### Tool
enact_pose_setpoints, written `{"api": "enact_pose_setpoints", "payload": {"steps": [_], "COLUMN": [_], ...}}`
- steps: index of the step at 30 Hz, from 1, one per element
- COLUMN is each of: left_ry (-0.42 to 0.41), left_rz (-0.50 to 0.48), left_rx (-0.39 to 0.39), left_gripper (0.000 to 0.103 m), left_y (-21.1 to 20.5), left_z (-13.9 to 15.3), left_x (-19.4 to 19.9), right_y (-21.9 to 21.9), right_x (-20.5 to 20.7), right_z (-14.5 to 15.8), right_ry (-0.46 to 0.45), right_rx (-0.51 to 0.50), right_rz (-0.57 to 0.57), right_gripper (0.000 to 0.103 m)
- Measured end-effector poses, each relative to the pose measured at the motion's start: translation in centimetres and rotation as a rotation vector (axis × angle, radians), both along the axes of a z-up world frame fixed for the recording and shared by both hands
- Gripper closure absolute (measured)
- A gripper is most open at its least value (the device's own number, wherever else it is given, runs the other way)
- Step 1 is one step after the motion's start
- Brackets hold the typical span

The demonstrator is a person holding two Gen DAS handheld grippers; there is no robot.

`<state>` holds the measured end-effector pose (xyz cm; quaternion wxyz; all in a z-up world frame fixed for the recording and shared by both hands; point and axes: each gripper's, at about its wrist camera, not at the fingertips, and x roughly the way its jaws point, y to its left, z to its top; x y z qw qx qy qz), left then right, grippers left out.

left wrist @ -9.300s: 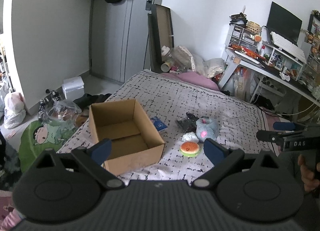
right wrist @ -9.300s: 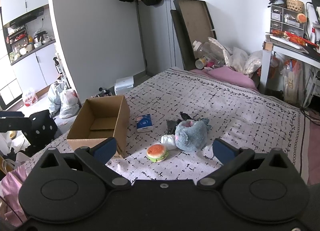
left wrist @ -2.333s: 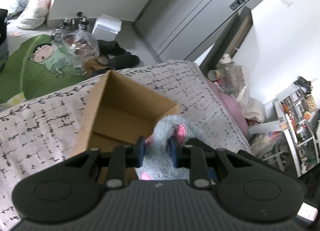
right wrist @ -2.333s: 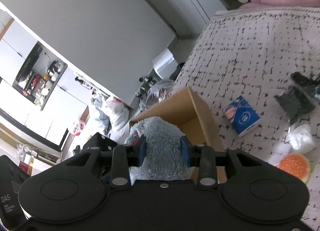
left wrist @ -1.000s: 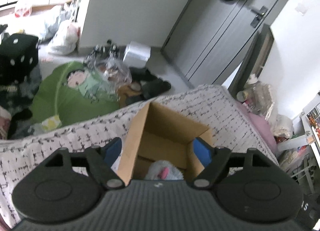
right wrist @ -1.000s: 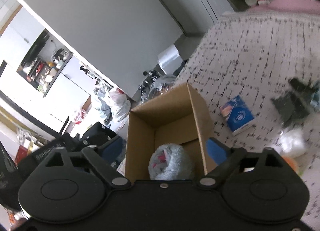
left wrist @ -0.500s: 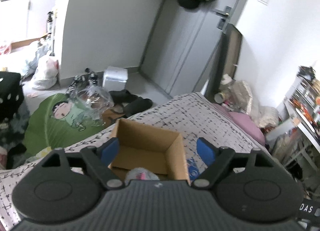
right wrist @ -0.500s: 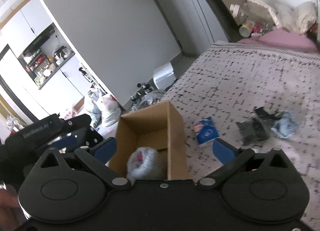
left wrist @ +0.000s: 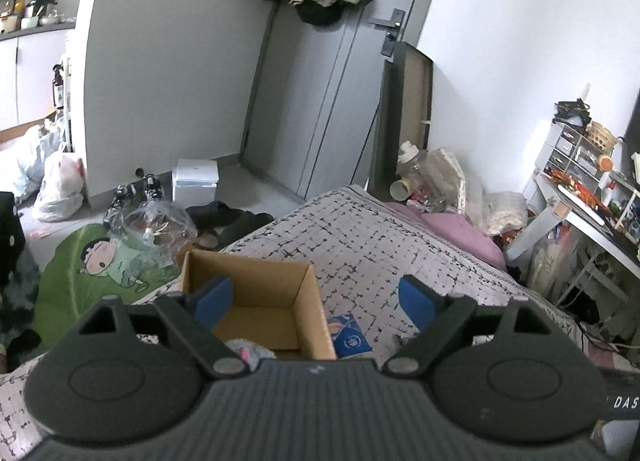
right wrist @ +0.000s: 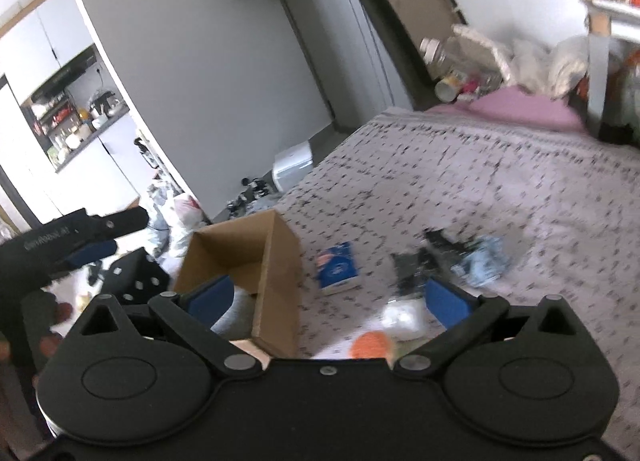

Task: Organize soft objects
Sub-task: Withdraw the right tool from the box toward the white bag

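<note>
A grey plush toy (left wrist: 246,349) with pink patches lies inside the open cardboard box (left wrist: 308,309) on the bed; it also shows in the right wrist view (right wrist: 234,311) in the box (right wrist: 276,285). My left gripper (left wrist: 316,299) is open and empty above the box. My right gripper (right wrist: 326,299) is open and empty, above the box's right side. An orange burger-like soft toy (right wrist: 370,345), a white soft lump (right wrist: 402,319), a light blue soft thing (right wrist: 484,261) and a dark item (right wrist: 416,265) lie on the bed to the right.
A blue tissue pack (left wrist: 352,335) lies on the patterned bedspread (left wrist: 380,245) just right of the box. The left gripper shows at the left of the right wrist view (right wrist: 80,237). Bags and clutter cover the floor at left. A desk (left wrist: 580,213) stands at right.
Both grippers let go of the grey plush, which now lies in the box. Both have opened, pulled back and risen; the right wrist view is swinging toward the bed's right side.
</note>
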<state>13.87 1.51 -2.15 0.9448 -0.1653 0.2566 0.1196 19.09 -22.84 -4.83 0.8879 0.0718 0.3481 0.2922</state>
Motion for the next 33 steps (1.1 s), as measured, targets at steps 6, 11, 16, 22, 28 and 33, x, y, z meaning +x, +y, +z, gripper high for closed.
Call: {"api": "enact_pose_setpoints", "payload": {"steps": [6, 11, 16, 22, 28, 33], "left_ry": [0.017, 0.014, 0.041, 0.051, 0.119, 0.175], "left_rz": [-0.029, -0.114, -0.192, -0.266, -0.339, -0.381], "left_rx": [0.010, 0.001, 0.000, 0.019, 0.016, 0.027], "left_gripper": [0.010, 0.010, 0.010, 0.010, 0.011, 0.016], "left_y": [-1.4, -3.0, -4.7, -6.3, -8.3, -10.0], "left_z": [-0.4, -1.3, -2.5, -2.9, -4.3, -6.2], "left_x": [0.4, 0.7, 1.5, 2.6, 4.5, 5.5], "right_y": [-2.9, -4.8, -6.1, -7.4, -8.5, -9.2], "right_x": [0.2, 0.0, -0.2, -0.3, 0.2, 0.7], "right_z": [-0.2, -0.9, -1.5, -2.4, -3.3, -4.3], "right_ry": [-0.031, -0.030, -0.036, -0.038, -0.022, 0.013], "right_rx": [-0.006, -0.012, -0.027, -0.041, -0.030, -0.012], "right_rz": [-0.050, -0.082, -0.096, -0.111, -0.116, -0.112], "right_gripper": [0.000, 0.000, 0.000, 0.000, 0.000, 0.007]}}
